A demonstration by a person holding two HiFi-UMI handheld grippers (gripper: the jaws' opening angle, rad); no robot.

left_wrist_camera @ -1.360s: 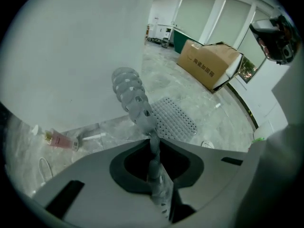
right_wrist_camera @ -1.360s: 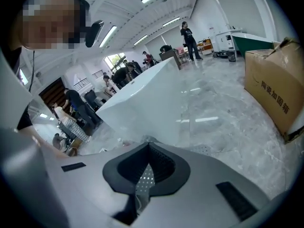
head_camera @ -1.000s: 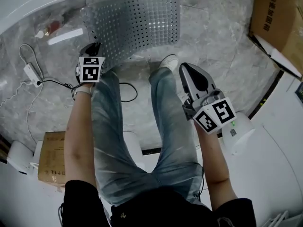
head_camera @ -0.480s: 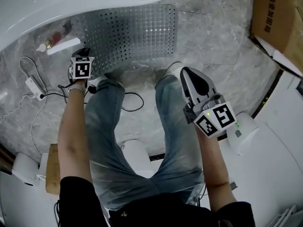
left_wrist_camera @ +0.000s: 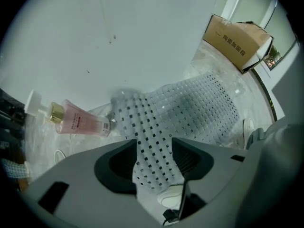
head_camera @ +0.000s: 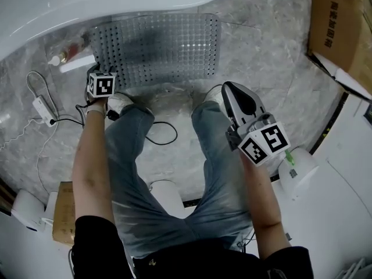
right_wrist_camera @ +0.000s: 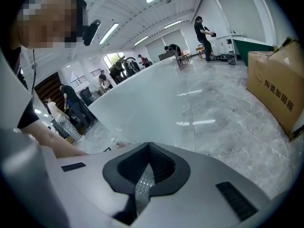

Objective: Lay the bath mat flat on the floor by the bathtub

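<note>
Outstretched downward, the left gripper (left_wrist_camera: 154, 158) is opening its jaws around the bath mat (head_camera: 157, 45).

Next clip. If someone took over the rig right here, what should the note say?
Left gripper: jaws opening, with a corner of the bath mat between them.
Right gripper: shut, empty, held away from the mat.
Done: mat spread on the floor beside the bathtub, looks about flat.
Left: draw the left gripper off the corner and check that it lies down.
</note>
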